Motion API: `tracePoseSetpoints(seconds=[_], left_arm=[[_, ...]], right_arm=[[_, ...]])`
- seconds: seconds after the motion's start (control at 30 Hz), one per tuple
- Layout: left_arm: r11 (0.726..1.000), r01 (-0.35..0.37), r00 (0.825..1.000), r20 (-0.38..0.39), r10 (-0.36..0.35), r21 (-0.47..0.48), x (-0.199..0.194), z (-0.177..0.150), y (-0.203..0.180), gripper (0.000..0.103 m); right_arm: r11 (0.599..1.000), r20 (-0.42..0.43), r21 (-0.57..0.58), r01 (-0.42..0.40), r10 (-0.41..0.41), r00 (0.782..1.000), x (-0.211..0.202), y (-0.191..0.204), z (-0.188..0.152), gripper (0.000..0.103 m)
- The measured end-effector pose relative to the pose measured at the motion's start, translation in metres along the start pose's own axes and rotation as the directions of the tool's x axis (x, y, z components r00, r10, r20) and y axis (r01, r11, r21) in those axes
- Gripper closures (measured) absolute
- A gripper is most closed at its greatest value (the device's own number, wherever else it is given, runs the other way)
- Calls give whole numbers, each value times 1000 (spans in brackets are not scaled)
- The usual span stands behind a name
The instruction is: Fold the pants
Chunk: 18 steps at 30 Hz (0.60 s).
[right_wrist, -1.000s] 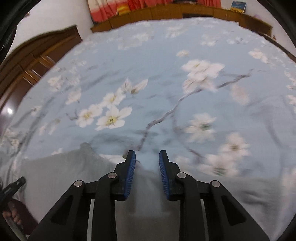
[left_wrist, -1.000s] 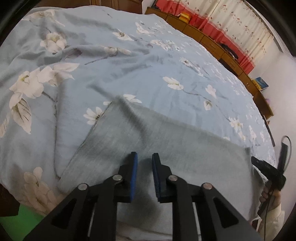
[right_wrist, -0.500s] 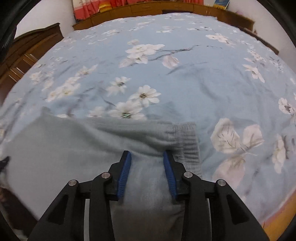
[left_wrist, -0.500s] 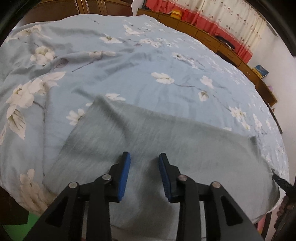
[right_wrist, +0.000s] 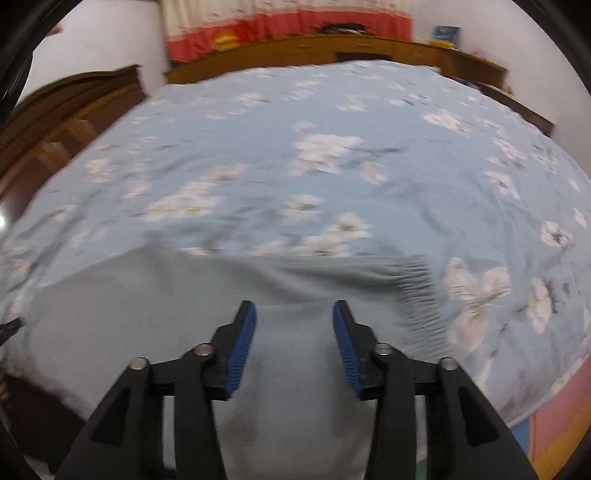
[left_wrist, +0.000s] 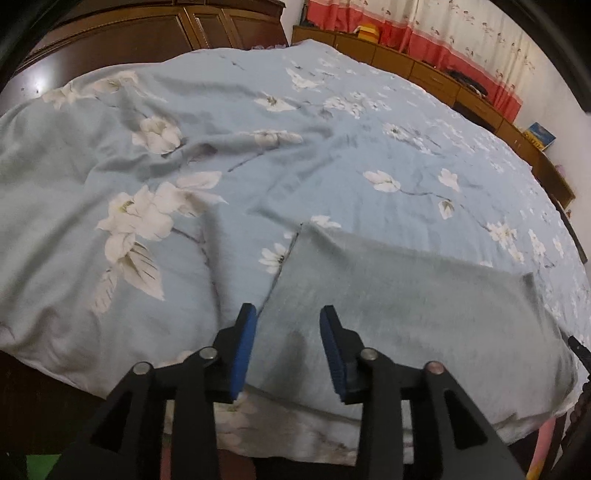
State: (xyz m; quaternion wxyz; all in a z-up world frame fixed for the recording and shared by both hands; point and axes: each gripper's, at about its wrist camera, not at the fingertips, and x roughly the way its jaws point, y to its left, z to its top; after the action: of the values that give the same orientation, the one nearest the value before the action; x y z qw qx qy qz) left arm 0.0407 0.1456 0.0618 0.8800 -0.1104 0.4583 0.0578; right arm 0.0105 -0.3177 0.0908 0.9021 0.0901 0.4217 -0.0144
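The left gripper [left_wrist: 288, 314] and right gripper [right_wrist: 293, 308] have just been opening, released, empty above the gray pants [left_wrist: 406, 306].

I was working in a home bedroom: a wide bed [left_wrist: 258, 155] under a pale blue cover printed with white flowers filled most of my view. Dark wooden wardrobes [left_wrist: 147, 33] stood at the far left, and a low wooden cabinet [left_wrist: 424, 70] ran beneath red-and-cream curtains [left_wrist: 443, 33] on the far side.
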Motion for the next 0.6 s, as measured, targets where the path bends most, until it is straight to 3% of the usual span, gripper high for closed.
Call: tracePoseSetpoints(seconds=[0.1, 0.2, 0.3, 0.4, 0.6], left_arm=[[999, 27, 1000, -10, -28, -26, -1, -2, 7, 58], [997, 64, 996, -52, -66, -47, 7, -9, 11, 57], [998, 60, 995, -74, -61, -23, 14, -16, 9, 56], [998, 63, 996, -67, -64, -26, 17, -21, 8, 55], [997, 77, 997, -23, -77, -2, 14, -19, 12, 55]], right_arm=[[995, -18, -52, -91, 90, 996, -7, 32, -9, 49], [989, -73, -83, -126, 120, 990, -1, 58, -22, 49], [986, -142, -82, -148, 135, 981, 16, 77, -40, 49], [989, -214, -53, -136, 122, 969, 38, 84, -56, 49], [992, -210, -53, -118, 104, 972, 47, 90, -64, 35]])
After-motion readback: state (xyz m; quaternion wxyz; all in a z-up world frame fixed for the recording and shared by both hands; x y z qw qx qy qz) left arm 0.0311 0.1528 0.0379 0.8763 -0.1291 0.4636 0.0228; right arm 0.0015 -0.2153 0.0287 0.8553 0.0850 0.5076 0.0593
